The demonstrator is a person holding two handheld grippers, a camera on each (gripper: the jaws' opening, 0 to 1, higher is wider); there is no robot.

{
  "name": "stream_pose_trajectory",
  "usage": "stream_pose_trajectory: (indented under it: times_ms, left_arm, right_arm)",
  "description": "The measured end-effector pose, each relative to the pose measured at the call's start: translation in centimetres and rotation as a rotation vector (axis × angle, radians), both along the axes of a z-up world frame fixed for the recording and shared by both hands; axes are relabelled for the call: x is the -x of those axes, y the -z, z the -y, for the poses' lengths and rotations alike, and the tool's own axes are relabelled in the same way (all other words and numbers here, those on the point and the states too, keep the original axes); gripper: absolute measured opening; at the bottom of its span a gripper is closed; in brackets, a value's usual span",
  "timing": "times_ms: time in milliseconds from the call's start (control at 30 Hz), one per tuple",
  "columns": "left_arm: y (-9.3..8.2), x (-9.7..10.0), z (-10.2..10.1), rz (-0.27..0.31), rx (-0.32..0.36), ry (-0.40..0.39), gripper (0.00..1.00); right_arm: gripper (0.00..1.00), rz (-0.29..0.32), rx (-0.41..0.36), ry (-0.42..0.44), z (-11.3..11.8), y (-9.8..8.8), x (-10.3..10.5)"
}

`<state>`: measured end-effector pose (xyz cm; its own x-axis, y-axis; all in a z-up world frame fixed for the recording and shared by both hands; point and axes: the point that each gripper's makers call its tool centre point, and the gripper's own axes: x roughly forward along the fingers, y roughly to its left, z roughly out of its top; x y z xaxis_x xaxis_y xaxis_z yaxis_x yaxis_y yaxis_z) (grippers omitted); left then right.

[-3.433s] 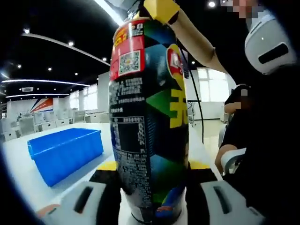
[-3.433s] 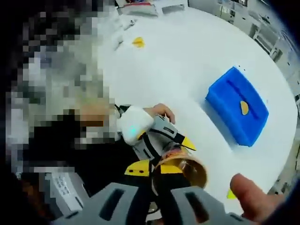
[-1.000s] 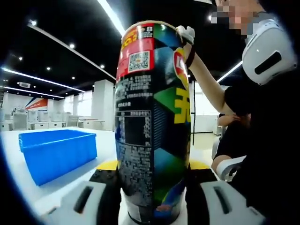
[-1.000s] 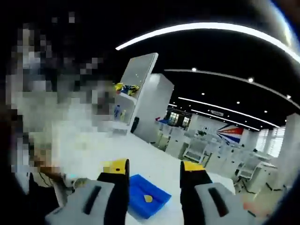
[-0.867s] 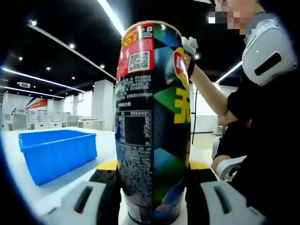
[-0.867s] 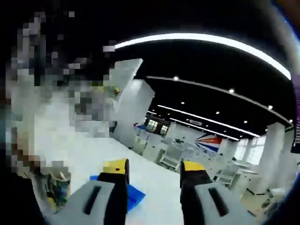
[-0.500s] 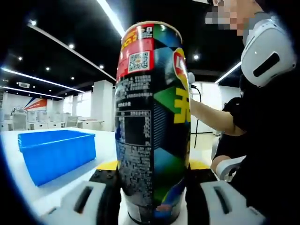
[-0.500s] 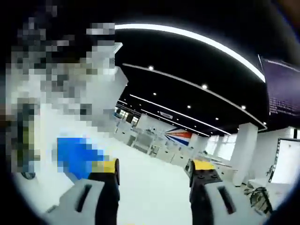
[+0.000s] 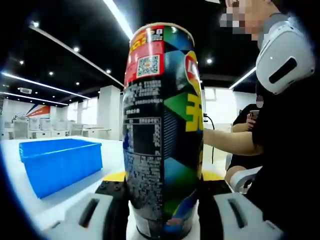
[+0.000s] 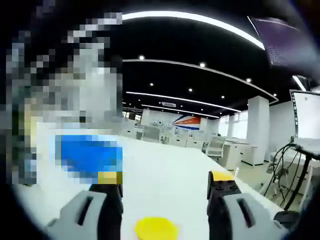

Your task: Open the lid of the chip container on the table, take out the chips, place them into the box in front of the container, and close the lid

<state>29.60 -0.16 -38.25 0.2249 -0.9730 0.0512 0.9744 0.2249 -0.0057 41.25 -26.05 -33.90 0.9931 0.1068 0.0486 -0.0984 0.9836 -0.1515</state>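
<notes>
left tongs (image 9: 161,200) clamp the upright chip container (image 9: 161,125); right tongs (image 10: 165,200) spread.

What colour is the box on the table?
Blue box; clearest in the left gripper view.

White table (image 9: 30,205) under everything, bare surface running far back (image 10: 165,175). Dark ceiling with long light strips (image 9: 117,17) and small round spotlights (image 10: 201,64). White pillar (image 10: 257,130) right of centre. Rows of white desks and chairs (image 10: 215,145) in background. Red-and-blue wall graphic (image 10: 184,120) far off. Monitor (image 10: 305,120) at right edge, black cables (image 10: 282,155) hanging below it. Bright window (image 9: 217,107) behind seated person (image 9: 295,165).
</notes>
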Motion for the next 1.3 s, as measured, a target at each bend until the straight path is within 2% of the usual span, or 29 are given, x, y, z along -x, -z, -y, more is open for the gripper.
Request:
stream_pose_trajectory:
  times_ms: [200, 300, 600, 800, 933, 1300]
  left_arm:
    - [0.0, 0.1, 0.1, 0.002, 0.002, 0.003, 0.54]
    - [0.0, 0.0, 0.1, 0.003, 0.003, 0.003, 0.54]
    - [0.0, 0.1, 0.1, 0.002, 0.003, 0.003, 0.54]
    - [0.0, 0.2, 0.3, 0.003, 0.004, 0.006, 0.54]
    - [0.0, 0.1, 0.3, 0.004, 0.004, 0.005, 0.54]
    - [0.1, 0.2, 0.3, 0.006, 0.001, 0.003, 0.54]
  right_arm:
    - [0.67, -0.076, -0.022, 0.005, -0.1, 3.4, -0.6]
    - [0.68, -0.098, -0.008, 0.010, -0.2, 4.5, -0.7]
    - [0.69, -0.231, -0.038, 0.017, -0.2, 8.8, -0.8]
    - [0.68, -0.234, -0.034, 0.018, -0.3, 8.9, -0.7]
    - [0.68, -0.285, -0.034, 0.028, -0.2, 9.9, -0.7]
    - [0.66, -0.303, -0.026, 0.036, -0.2, 10.3, -0.5]
